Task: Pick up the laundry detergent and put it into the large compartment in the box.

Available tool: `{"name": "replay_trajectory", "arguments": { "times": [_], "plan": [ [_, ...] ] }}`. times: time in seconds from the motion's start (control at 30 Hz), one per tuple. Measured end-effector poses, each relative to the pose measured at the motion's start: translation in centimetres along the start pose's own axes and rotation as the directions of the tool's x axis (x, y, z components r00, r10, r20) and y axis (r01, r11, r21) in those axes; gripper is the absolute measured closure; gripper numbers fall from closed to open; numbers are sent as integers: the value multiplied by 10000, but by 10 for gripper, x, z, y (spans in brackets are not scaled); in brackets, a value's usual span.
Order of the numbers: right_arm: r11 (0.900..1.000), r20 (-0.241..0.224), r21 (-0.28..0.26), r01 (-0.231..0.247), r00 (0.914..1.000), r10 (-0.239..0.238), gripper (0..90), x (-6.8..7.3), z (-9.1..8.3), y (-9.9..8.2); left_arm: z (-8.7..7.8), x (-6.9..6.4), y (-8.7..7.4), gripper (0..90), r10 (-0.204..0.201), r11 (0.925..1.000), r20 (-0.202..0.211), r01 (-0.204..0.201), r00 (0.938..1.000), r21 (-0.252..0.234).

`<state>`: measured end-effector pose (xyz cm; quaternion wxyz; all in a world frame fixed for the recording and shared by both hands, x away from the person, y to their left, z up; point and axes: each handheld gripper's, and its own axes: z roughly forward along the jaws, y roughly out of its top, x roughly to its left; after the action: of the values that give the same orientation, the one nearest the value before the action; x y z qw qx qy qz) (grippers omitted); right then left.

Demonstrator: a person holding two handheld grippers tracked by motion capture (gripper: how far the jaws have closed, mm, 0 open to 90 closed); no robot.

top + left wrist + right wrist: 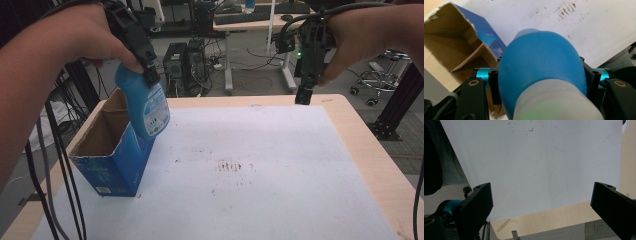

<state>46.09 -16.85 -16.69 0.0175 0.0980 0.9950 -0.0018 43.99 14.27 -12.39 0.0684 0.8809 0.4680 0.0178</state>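
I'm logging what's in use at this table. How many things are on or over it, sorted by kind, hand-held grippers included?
Blue bottle: 1
Open blue cardboard box: 1
White mat covering the table: 1
Hand-held grippers: 2, the left hand-held gripper shut on the bottle, the right hand-held gripper open
Total: 5

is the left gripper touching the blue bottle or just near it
Touching. In the left gripper view the blue bottle sits wedged between both black jaws of the left gripper, pressed against each side with no gap. The high view shows it held above the open box.
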Motion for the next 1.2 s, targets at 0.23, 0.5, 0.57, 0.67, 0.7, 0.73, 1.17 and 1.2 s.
{"name": "replay_trajectory", "arguments": {
  "times": [0.23,0.5,0.57,0.67,0.7,0.73,1.17,1.2],
  "plan": [
    [10000,-9,-10,60,10000,-60,33,-1,0,0,-13,17,-14,370,32,10000,23,-32,10000,-71],
    [10000,-34,6,-28,10000,28,33,-3,1,0,-20,35,-29,369,293,9996,-207,-293,9994,34],
    [10000,-55,31,15,10000,-15,33,-3,2,0,-21,40,-32,369,247,9996,-246,-245,9994,106],
    [10000,-35,72,43,10000,-42,33,-3,3,1,-22,49,-38,370,253,9995,-369,-247,9990,171],
    [9999,-58,58,86,9999,-86,33,-4,4,1,-22,50,-39,369,291,9994,-413,-284,9987,176],
    [9999,-49,95,-60,10000,61,33,-3,3,2,-22,52,-41,369,418,9989,-478,-407,9980,244],
    [9999,-122,79,-87,9999,88,33,-3,10,6,-7,69,-55,368,953,9937,-668,-910,9932,647],
    [10000,-121,94,15,9999,-14,33,-4,10,6,-4,70,-56,369,1005,9935,-662,-966,9927,601]
  ]
}}
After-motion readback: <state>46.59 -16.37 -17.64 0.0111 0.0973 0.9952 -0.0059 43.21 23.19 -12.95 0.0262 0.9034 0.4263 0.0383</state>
